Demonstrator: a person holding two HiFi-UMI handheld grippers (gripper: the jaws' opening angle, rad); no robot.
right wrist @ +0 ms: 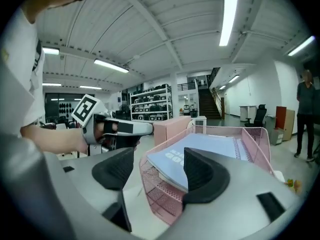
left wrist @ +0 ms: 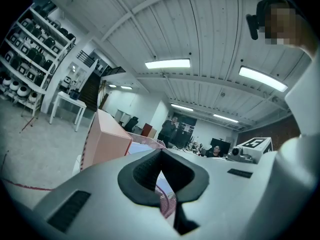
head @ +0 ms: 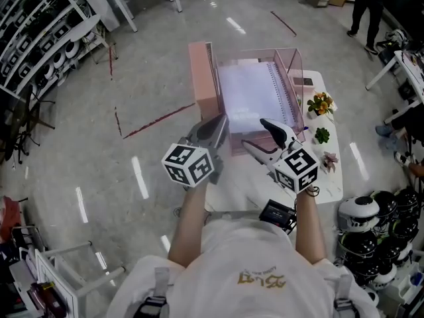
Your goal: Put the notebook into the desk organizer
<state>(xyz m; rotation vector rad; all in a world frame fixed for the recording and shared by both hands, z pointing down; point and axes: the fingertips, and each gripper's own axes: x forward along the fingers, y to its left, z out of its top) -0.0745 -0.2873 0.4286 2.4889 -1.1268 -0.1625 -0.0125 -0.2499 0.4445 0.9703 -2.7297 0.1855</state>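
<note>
The notebook (head: 252,91), pale blue with a spiral spine, lies flat in the top tray of the pink mesh desk organizer (head: 296,63) on the white table. In the right gripper view the notebook (right wrist: 200,149) sits in the organizer (right wrist: 257,136) just beyond the jaws. My right gripper (head: 254,132) (right wrist: 157,170) is open in front of the tray's near edge, with nothing between its pads. My left gripper (head: 220,123) (left wrist: 160,156) hovers at the tray's front left corner, its pads together and holding nothing.
A tall pink box (head: 202,78) stands against the organizer's left side. Small potted plants (head: 320,103) line the right edge of the white table (head: 328,174). Helmets (head: 371,217) are stacked on the floor at the right. A person (head: 368,5) stands far off.
</note>
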